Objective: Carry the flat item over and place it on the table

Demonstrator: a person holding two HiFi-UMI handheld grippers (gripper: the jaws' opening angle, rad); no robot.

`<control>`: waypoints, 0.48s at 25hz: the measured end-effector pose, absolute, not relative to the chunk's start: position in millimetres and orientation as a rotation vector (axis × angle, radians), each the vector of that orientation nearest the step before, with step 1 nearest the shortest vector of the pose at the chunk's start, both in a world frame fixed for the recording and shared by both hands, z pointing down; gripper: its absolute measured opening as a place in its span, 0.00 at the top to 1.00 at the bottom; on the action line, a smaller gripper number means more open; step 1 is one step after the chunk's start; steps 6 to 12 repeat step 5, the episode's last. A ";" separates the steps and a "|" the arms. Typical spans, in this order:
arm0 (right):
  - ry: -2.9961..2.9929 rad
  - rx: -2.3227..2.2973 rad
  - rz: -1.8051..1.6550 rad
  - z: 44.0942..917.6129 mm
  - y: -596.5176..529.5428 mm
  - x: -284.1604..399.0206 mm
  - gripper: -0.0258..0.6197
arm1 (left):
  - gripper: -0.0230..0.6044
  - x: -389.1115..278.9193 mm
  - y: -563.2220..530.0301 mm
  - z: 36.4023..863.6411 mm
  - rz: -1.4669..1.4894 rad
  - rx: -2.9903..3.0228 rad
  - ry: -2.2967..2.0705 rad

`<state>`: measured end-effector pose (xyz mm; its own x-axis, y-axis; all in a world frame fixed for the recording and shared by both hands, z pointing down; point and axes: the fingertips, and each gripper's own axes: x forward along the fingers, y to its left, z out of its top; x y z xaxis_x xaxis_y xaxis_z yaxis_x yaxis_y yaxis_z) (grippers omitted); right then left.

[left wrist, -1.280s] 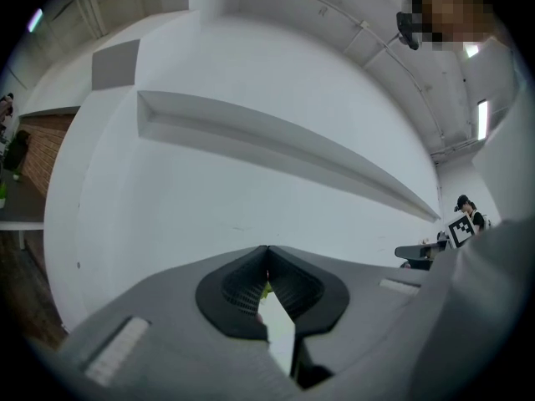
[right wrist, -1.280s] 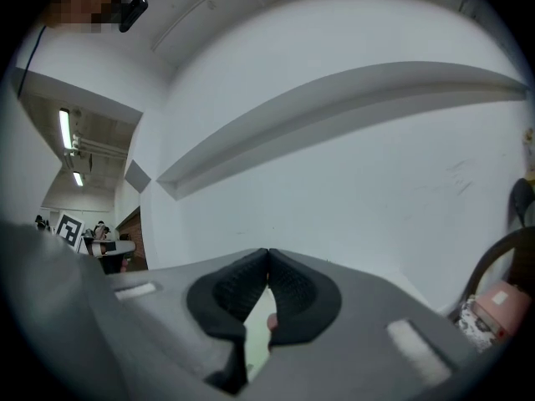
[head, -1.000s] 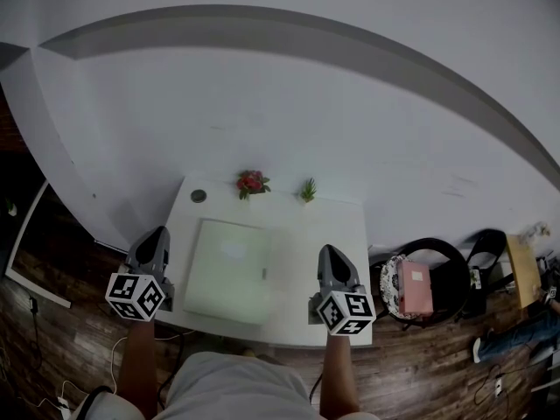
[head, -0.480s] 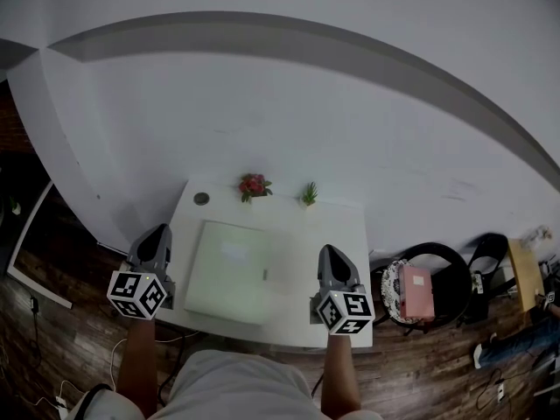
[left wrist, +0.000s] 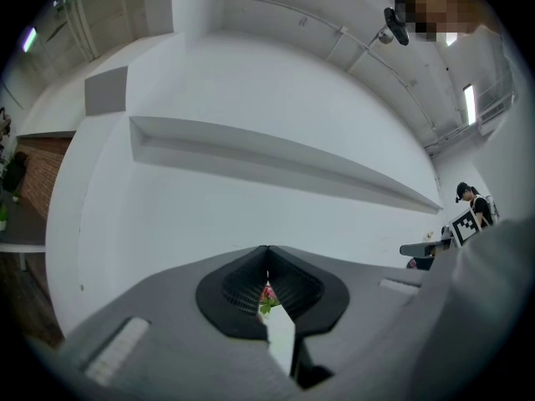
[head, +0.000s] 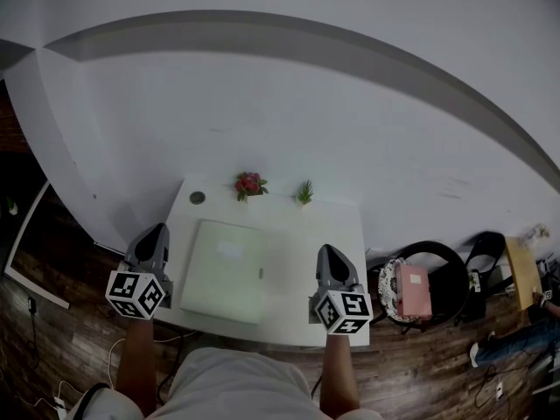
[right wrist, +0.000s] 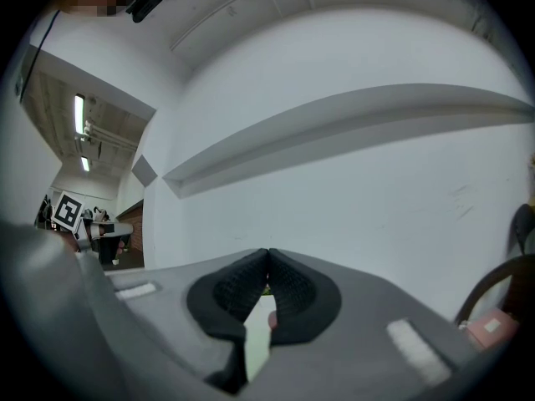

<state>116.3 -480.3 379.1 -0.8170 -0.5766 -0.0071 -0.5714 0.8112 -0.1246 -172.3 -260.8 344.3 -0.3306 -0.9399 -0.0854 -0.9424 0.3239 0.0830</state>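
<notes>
Flat item (head: 226, 269) rests on the surface (head: 325, 224), left gripper (head: 157, 232) at its 9 o'clock and right gripper (head: 326, 252) at its 3 o'clock, both jaws together on nothing; placement appears complete, so withdraw toward 6 o'clock without brushing its near edge.

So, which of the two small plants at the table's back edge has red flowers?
The left plant, red-bloomed, nearer the small round disc; the right plant shows only green leaves.
</notes>
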 end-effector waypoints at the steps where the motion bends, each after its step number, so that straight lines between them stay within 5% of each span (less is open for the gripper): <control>1: 2.948 -0.933 -0.177 379.2 -480.2 115.8 0.96 | 0.95 -172.2 -260.8 344.9 0.185 -1.804 2.540; 12: 2.944 -0.911 -0.199 378.4 -479.9 113.0 0.96 | 0.95 -173.0 -259.9 346.9 0.184 -1.804 2.544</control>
